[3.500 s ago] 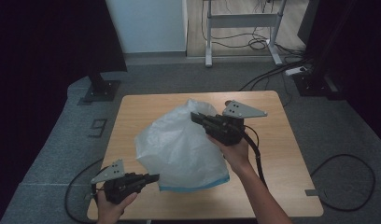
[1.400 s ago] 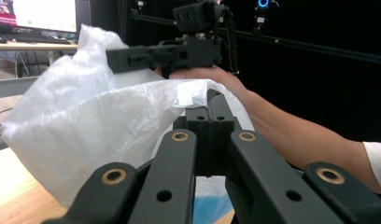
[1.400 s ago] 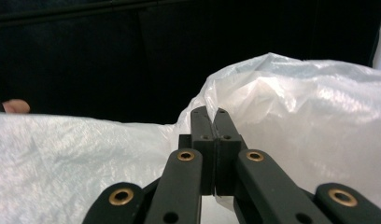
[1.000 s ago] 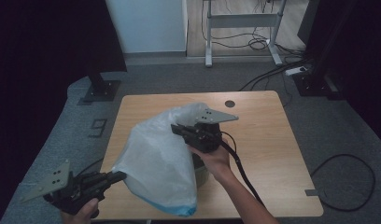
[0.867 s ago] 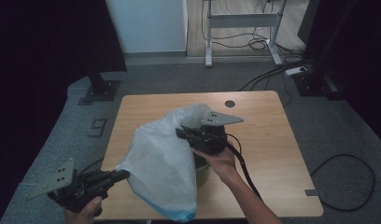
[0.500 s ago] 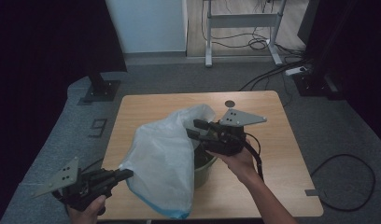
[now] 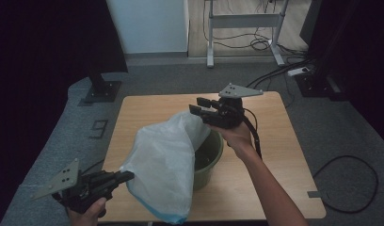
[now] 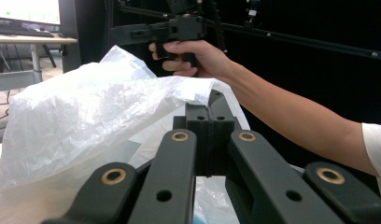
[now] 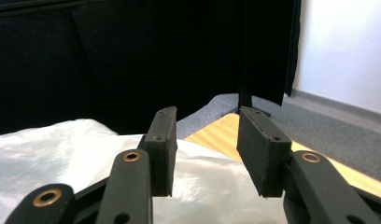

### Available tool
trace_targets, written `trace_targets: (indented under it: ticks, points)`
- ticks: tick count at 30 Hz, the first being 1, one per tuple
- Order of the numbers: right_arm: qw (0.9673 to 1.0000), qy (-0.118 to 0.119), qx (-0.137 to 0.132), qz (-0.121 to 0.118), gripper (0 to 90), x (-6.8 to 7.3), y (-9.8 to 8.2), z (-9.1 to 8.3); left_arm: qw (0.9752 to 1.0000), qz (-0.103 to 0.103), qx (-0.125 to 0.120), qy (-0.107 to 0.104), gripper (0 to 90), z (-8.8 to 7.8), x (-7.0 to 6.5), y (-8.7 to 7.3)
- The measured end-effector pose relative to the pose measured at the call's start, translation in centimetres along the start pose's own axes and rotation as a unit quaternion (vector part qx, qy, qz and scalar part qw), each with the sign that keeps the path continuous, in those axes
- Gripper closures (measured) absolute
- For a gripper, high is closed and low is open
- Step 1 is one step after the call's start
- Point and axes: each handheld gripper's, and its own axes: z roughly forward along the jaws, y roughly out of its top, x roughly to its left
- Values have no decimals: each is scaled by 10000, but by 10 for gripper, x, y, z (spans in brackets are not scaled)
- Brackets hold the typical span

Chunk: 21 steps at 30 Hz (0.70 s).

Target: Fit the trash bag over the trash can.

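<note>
A white plastic bag (image 7: 164, 165) is draped over the near left side of a green bucket (image 7: 206, 162) standing on the wooden table (image 7: 275, 155). My left gripper (image 7: 129, 175) is at the table's near left corner, shut on the edge of the bag (image 8: 86, 107); its jaws (image 8: 211, 100) pinch the film. My right gripper (image 7: 197, 106) hovers above the bucket's far rim, a little off the bag. Its jaws have just been opening and stand apart (image 9: 205, 135) with nothing between them, the bag (image 9: 48, 144) lying below.
A metal desk frame (image 7: 244, 21) stands on the floor behind the table. A dark stand base (image 7: 103, 89) sits off the table's far left corner. Cables (image 7: 350, 174) trail across the floor on the right. The table's right half is bare wood.
My right gripper let go of the bag, opened, and rose toward the far right. The bag's upper edge sagged and the bucket's mouth came into view. The left gripper kept its grip.
</note>
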Motion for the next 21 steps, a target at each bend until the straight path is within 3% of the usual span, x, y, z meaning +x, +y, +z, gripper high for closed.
trace_targets:
  ticks: [5,8,16,21]
  points:
    - [9996,34,232,160,581,-8,-8,14,10000,-10,-25,9,900,-2,1,0]
    - [9989,10,458,122,592,-5,-19,18,10000,0,-44,-8,900,-1,0,0]
    - [9941,28,1042,312,617,-3,-51,25,10000,37,-42,-57,900,3,-2,5]
    - [9921,73,1211,312,620,2,-58,23,9999,39,-29,-93,900,7,-2,5]
